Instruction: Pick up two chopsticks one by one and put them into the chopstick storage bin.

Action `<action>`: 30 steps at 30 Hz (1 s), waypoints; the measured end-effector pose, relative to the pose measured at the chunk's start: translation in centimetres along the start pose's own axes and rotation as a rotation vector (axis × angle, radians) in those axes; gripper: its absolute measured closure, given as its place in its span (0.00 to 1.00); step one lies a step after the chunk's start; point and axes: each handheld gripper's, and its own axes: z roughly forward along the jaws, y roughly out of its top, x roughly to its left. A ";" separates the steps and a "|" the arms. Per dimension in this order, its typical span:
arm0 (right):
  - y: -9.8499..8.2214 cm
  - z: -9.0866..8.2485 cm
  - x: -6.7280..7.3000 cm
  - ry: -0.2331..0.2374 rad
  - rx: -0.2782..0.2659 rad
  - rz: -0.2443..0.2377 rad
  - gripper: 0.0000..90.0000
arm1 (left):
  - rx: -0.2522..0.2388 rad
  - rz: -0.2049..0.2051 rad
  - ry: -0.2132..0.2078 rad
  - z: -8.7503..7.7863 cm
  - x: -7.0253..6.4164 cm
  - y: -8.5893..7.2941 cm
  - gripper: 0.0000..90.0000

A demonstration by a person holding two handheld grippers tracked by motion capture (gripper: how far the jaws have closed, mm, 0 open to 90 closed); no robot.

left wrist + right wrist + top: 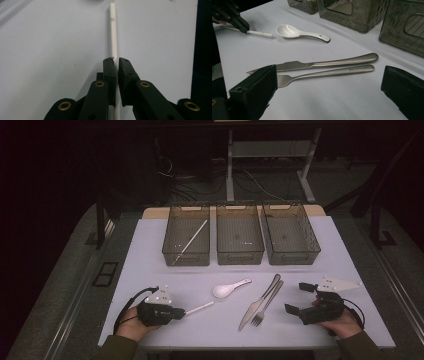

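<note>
Left claw (116,62): clenched on the white chopstick (113,32), near one end.
Chopstick: lies flat on the worktop (150,265), just left of the white spoon (230,288).
Handling: probably light, stiff and smooth; it may pivot or slip in your pinch.
Hold: you'd likely balance it better nearer the middle.
Right claw (301,298): released, wide apart, resting beside the knife (324,63) and fork (324,72).

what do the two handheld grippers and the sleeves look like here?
Both grippers are black. The left gripper and right gripper each carry a pale three-cornered plate on top and trail a black cable. The jaws are blocky, on linkages with brass-coloured pivot rings. The sleeves look dark olive.
</note>
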 end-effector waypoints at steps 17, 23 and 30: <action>0.0 0.1 0.0 -0.002 0.001 0.005 0.01 | -0.152 -0.140 0.081 -1.8 0.2 1.2 0.94; 0.0 0.1 -0.1 -0.002 0.001 0.006 0.01 | -0.179 -0.170 0.122 -2.1 0.4 2.0 0.94; 0.0 0.1 -0.1 -0.004 -0.001 0.006 0.01 | -0.188 -0.245 0.163 -2.2 1.0 3.2 0.94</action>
